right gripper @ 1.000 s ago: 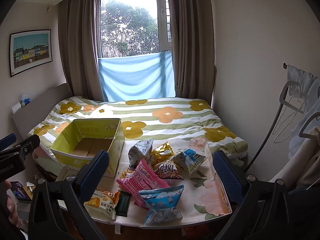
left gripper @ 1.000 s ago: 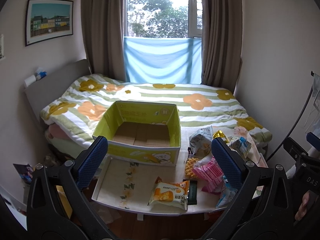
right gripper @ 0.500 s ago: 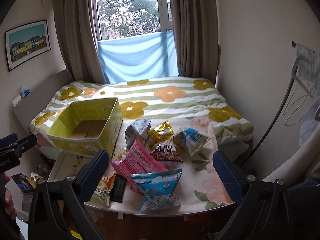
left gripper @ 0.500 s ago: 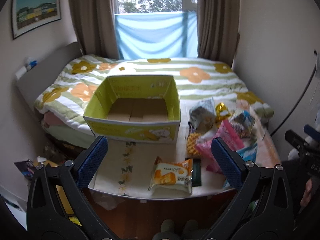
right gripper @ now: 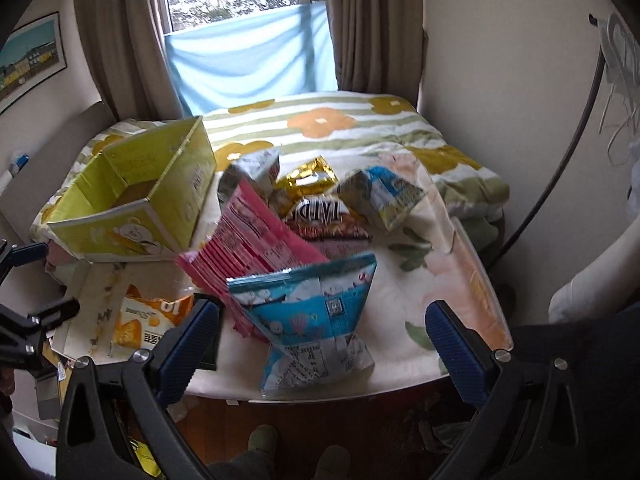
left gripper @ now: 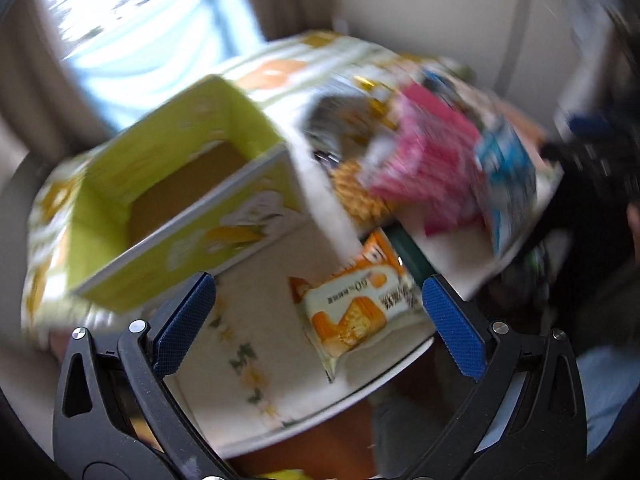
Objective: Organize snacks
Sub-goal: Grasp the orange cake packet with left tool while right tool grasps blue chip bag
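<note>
A yellow-green cardboard box (left gripper: 168, 184) stands open and empty at the table's back left; it also shows in the right wrist view (right gripper: 132, 196). An orange-and-white snack packet (left gripper: 356, 300) lies near the front edge, just ahead of my open, empty left gripper (left gripper: 316, 320). My right gripper (right gripper: 320, 344) is open and empty, with a blue snack bag (right gripper: 312, 316) between its fingers. A pink packet (right gripper: 256, 244), a gold bag (right gripper: 308, 180) and a dark striped bag (right gripper: 324, 216) lie piled behind it. The left view is blurred.
The white floral table (right gripper: 452, 280) stands against a bed with a green-striped flowered quilt (right gripper: 320, 124). A dark green bar (left gripper: 412, 256) lies beside the orange packet. The table's front edge drops to a wooden floor (right gripper: 320, 424). A wall and hangers stand at the right.
Both grippers have moved down and closer to the table. The left one has tilted and swung towards the orange packet; the right one has closed in on the blue bag.
</note>
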`<act>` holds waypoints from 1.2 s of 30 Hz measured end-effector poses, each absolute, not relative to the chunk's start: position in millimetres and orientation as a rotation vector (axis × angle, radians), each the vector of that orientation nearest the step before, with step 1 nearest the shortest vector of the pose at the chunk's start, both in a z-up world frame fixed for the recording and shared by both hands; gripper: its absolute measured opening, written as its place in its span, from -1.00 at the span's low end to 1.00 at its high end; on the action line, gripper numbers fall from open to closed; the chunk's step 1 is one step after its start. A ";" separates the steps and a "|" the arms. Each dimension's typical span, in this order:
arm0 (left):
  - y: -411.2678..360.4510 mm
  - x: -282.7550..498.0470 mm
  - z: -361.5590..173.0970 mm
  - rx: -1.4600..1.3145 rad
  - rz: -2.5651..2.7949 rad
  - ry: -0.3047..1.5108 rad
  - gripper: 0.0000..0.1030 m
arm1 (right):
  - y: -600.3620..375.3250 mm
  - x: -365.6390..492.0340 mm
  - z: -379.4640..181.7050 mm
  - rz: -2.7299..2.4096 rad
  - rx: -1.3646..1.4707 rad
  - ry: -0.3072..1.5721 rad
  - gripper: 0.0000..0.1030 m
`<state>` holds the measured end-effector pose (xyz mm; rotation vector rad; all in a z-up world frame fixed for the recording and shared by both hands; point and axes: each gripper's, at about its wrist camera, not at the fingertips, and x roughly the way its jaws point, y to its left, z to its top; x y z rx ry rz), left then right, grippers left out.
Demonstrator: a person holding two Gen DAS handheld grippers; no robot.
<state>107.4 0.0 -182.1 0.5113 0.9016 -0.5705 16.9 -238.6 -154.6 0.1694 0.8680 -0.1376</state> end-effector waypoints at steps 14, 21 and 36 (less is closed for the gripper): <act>-36.6 131.2 -271.0 0.838 -1.050 0.981 0.99 | -228.1 30.7 -211.8 -0.261 0.233 0.959 0.99; -50.9 138.8 -297.1 0.850 -1.131 1.052 0.99 | -224.0 37.4 -227.4 -0.288 0.237 1.005 0.99; -58.0 139.2 -306.9 0.847 -1.175 1.099 0.26 | -230.1 45.5 -239.3 -0.277 0.218 1.036 0.99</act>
